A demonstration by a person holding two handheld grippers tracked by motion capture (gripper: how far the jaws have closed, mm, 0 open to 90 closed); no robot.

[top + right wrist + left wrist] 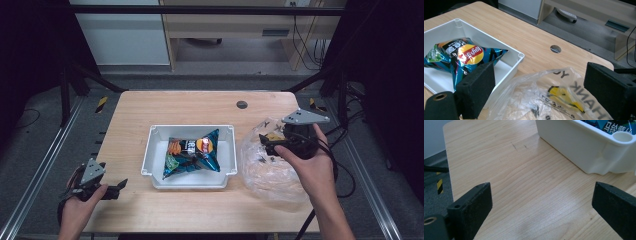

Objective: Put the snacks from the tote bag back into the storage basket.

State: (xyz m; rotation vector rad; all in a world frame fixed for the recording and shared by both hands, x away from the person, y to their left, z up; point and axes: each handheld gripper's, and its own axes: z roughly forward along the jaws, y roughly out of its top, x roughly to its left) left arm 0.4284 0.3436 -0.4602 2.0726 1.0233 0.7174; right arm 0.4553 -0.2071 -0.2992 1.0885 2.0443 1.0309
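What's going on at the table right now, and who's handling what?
A person holds a two-jaw gripper in each hand at a light wooden table. The right gripper hovers, jaws open, over a crumpled clear plastic bag with yellow and black print. The left gripper rests open near the table's left front edge, holding nothing. Between them, a blue chip bag lies inside a white plastic bin.

Matt pale wood table (200, 107), smooth white plastic bin (155, 145), glossy foil chip bag (192, 152), and crinkled clear plastic bag (544, 97) under the right gripper (539, 85).
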